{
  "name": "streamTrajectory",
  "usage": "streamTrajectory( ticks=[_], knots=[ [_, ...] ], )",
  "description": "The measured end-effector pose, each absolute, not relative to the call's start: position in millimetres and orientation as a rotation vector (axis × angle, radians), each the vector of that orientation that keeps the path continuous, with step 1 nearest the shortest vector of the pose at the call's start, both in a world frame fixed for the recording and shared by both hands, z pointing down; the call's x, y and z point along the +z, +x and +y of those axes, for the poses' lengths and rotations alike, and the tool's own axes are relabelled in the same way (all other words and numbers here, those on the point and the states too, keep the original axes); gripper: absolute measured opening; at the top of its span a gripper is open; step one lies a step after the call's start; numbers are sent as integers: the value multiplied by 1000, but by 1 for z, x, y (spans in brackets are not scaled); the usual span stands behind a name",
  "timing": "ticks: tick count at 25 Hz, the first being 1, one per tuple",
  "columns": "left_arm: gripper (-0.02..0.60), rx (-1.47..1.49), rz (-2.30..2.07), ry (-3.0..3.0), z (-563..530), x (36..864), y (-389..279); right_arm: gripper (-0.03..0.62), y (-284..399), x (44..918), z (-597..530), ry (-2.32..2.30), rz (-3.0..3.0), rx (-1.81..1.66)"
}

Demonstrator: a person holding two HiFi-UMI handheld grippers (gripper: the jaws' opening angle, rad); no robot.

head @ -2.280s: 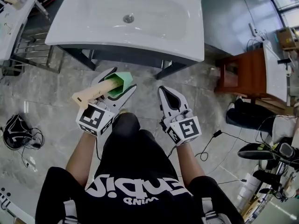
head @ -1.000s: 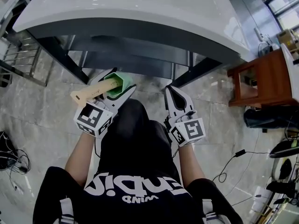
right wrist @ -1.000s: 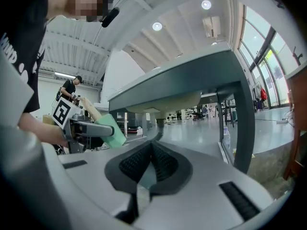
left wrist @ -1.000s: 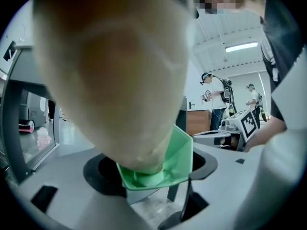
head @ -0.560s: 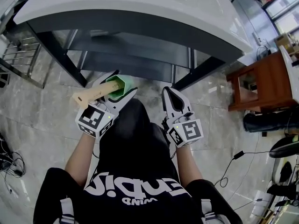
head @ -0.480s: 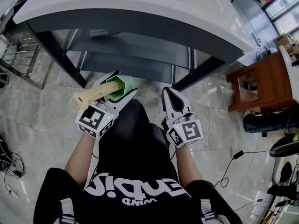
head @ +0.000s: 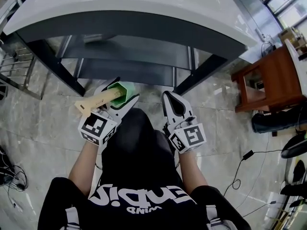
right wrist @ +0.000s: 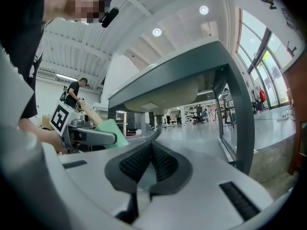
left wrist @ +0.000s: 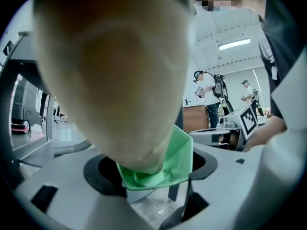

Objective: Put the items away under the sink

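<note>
My left gripper (head: 120, 93) is shut on a green hexagonal cup (head: 118, 90) with a beige handle (head: 94, 103) sticking out of it towards me. It hangs above the floor, just in front of the dark shelves (head: 127, 72) under the white sink (head: 129, 6). In the left gripper view the beige handle (left wrist: 115, 71) fills most of the picture, and the green cup (left wrist: 176, 159) sits between the jaws. My right gripper (head: 169, 97) is beside it, shut and empty. In the right gripper view the right gripper (right wrist: 152, 150) has its ribbed pads pressed together below the sink's underside (right wrist: 163, 87).
The sink's dark frame has a right leg (head: 199, 75) and a left leg (head: 57, 68). A wooden cabinet (head: 266, 78) stands to the right and a metal rack (head: 14, 68) to the left. Cables (head: 249, 153) lie on the tiled floor. Other people stand far off.
I have dropped lower: the sink's top was seen from above, and now its front edge and the shelves beneath show. Both grippers sank slightly. The left one still holds the cup.
</note>
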State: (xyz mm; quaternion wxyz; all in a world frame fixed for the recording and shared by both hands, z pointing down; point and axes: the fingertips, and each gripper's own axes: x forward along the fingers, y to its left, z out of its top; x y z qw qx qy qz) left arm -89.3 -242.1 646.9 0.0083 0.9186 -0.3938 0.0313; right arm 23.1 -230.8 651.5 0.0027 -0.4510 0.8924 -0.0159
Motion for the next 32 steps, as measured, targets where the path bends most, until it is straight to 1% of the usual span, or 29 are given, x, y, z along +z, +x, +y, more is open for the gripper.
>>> streamTrajectory(
  ticks=[9,18,32],
  knots=[
    [348,138,-1221,2859,-251,662,-71,18,36,658,-228,-1432,2794,-67],
    [348,205,-1199,2870,-282,674,-53,18,53,656,-238,-1483,2760,-69],
    [348,346,-1259,2860,-356,686,-56,18,37,662,-253,-1460,2778,-84]
  ],
)
